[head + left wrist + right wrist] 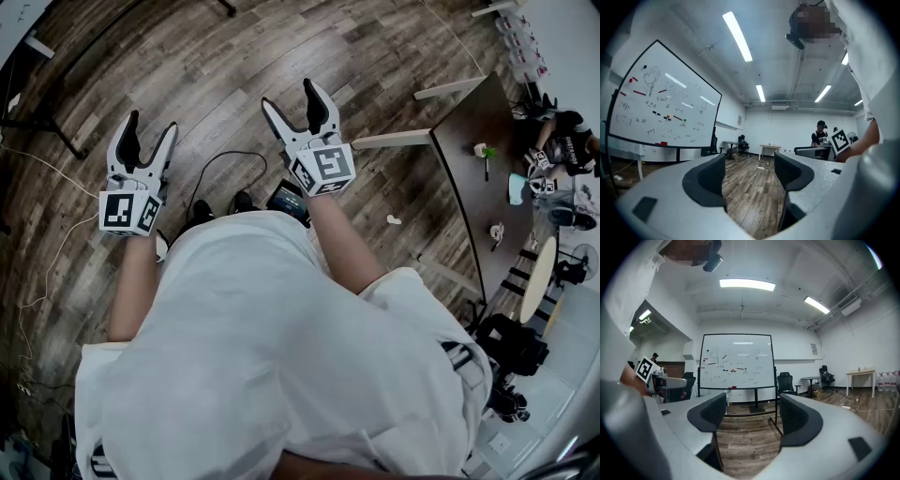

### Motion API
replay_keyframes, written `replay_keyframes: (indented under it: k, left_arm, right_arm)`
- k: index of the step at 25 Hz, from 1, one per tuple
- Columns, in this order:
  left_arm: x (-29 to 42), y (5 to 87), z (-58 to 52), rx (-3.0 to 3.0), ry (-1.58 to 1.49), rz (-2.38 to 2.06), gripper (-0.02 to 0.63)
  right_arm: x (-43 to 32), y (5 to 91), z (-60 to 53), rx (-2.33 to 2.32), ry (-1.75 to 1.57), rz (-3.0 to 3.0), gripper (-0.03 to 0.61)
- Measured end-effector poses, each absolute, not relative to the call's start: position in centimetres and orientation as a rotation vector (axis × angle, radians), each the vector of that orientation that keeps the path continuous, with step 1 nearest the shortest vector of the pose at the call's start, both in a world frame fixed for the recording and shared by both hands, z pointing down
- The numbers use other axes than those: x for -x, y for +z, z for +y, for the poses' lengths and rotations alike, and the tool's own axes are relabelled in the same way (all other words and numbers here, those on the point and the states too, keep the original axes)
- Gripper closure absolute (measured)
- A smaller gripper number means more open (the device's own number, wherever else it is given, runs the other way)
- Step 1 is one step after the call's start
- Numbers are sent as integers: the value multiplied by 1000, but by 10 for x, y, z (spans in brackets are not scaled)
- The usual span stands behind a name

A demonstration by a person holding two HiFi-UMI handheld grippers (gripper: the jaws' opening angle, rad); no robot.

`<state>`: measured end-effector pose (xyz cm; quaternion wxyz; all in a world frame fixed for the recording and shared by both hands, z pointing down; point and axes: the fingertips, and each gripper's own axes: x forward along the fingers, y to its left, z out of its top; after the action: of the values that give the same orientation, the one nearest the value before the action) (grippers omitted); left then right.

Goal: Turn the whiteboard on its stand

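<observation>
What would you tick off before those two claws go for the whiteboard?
1. Left gripper open, nothing between its jaws: ok.
2. Right gripper open, nothing between its jaws: ok.
3. Whiteboard in sight, straight ahead of the right gripper: ok.
4. Whiteboard within reach: not ok; a stretch of wooden floor lies between.
5. Walking path free: not ok; a black cable lies on the floor just ahead.
6. Stand free to let the board turn: cannot tell.

Wood-plank floor [234,84], black cable [228,154] lying on it, whiteboard stand [756,408] resting on it
</observation>
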<state>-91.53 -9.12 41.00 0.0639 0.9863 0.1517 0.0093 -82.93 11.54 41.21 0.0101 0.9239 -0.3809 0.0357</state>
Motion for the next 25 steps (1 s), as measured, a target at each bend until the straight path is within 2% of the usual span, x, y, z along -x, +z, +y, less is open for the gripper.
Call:
replay_keyframes:
  k: [12, 25]
  left_arm:
    - [924, 394, -93, -2946, 17, 494, 302]
    - [936, 412, -58, -2942, 110, 576, 302]
  right_arm:
    - [866, 399, 112, -2893, 82, -1265, 247]
    - [879, 417, 139, -2901, 167, -1169, 250]
